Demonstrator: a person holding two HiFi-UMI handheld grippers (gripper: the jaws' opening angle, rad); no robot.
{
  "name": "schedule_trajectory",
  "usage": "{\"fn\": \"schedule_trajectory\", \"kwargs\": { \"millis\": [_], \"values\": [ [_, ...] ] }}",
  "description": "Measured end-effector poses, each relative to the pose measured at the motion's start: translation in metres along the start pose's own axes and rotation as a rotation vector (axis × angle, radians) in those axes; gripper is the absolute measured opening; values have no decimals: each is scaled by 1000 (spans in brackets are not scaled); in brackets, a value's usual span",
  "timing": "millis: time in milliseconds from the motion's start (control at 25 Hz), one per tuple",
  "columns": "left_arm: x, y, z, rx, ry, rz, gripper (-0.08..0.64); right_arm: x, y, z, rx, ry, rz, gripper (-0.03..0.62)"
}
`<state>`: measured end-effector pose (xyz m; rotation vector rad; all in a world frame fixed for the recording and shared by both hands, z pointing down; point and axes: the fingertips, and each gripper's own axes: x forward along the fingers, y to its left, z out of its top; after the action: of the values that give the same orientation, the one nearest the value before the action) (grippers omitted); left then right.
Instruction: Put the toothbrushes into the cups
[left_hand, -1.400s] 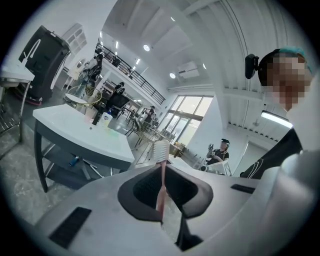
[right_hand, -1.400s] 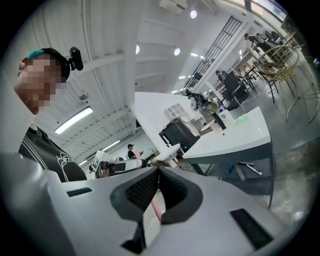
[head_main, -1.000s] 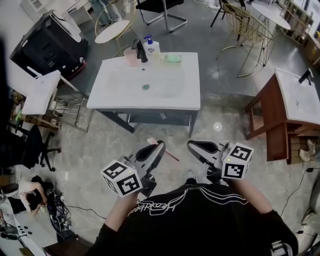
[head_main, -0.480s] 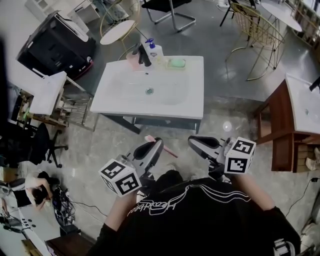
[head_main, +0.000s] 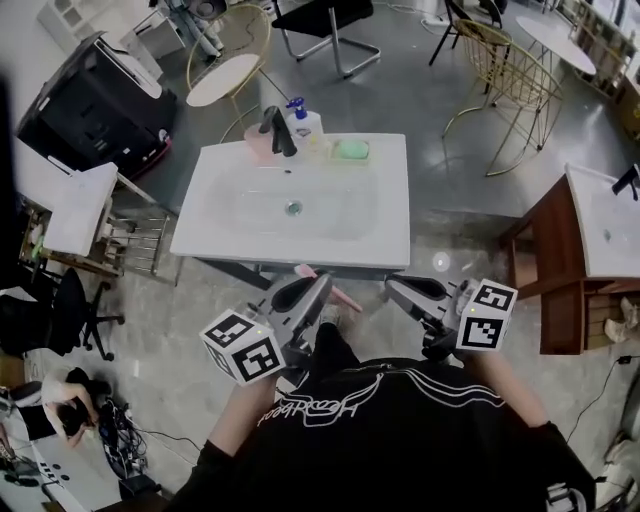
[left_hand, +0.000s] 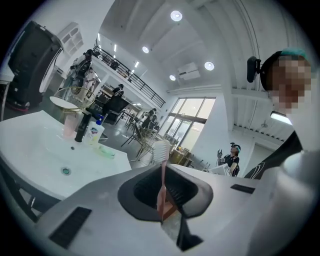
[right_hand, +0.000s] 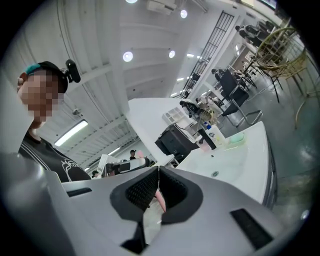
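A white washbasin worktop (head_main: 385, 245) has a drain (head_main: 293, 208) in the middle of its bowl. At its far edge, towards the left corner, a black faucet (head_main: 278, 130) stands just beside a white pump bottle (head_main: 305, 122). Beyond that edge is a round white side table (head_main: 222, 80). A black machine (head_main: 90, 100) sits far left, and a wooden stand (head_main: 540, 270) is on the right.

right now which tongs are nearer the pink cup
Left. The left tongs hang off the sink's near edge, near its middle; the right tongs hang off that edge's right end, farther from the pink cup at back left.
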<state>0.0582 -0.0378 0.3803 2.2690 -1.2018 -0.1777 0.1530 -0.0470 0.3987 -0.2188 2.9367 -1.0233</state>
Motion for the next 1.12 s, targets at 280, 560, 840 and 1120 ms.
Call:
{"fn": "schedule_trajectory", "kwargs": {
  "millis": [280,560,840,1120],
  "values": [
    [20,68,44,-6,21,-67,23,61,-38,28,-19,-6,-78,28],
    [30,140,105,-18,27,-114,23,135,-70,77,-5,-37,-124,28],
    [27,203,144,7,34,-115,23,197,-90,93,-6,-34,-154,28],
    [28,239,167,2,40,-133,23,233,-105,103,0,-30,-173,28]
  ]
}}
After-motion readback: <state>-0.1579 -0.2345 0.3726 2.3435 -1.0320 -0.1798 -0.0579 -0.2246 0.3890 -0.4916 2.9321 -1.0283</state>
